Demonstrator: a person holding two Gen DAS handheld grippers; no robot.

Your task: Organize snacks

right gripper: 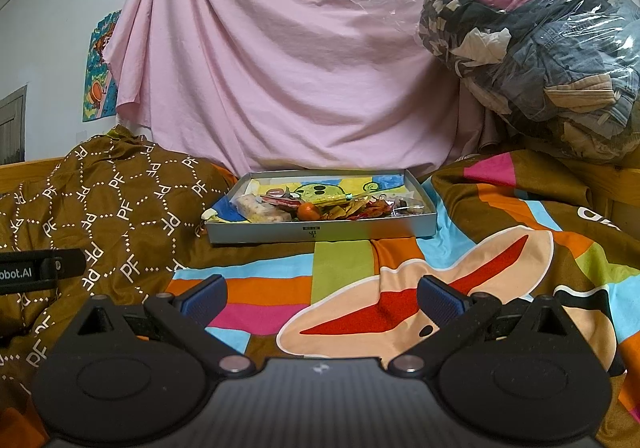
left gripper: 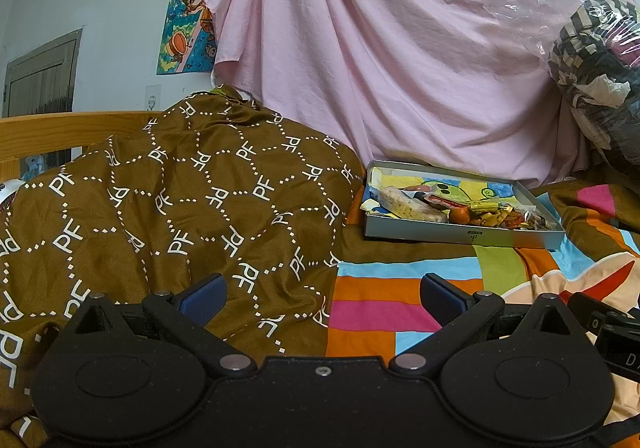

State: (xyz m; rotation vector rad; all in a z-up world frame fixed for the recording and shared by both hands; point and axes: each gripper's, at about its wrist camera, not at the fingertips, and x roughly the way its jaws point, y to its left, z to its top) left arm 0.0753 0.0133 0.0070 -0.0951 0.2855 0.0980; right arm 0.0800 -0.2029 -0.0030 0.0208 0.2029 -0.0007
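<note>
Snacks (right gripper: pixel 320 208) in a jumbled, hard-to-tell heap in the sideways-lying long tray (right gripper: pixel 320 234), left gripper (left gripper: pixel 320 294) and right gripper (right gripper: pixel 322 294) both wide apart, empty

Before me a pink sheet (right gripper: pixel 280 60) drapes the white wall (left gripper: pixel 100 0) beside a cartoon poster (left gripper: pixel 192 20), above my bed's colourful striped bedspread (right gripper: pixel 348 276) and wooden frame (left gripper: pixel 48 132).
</note>
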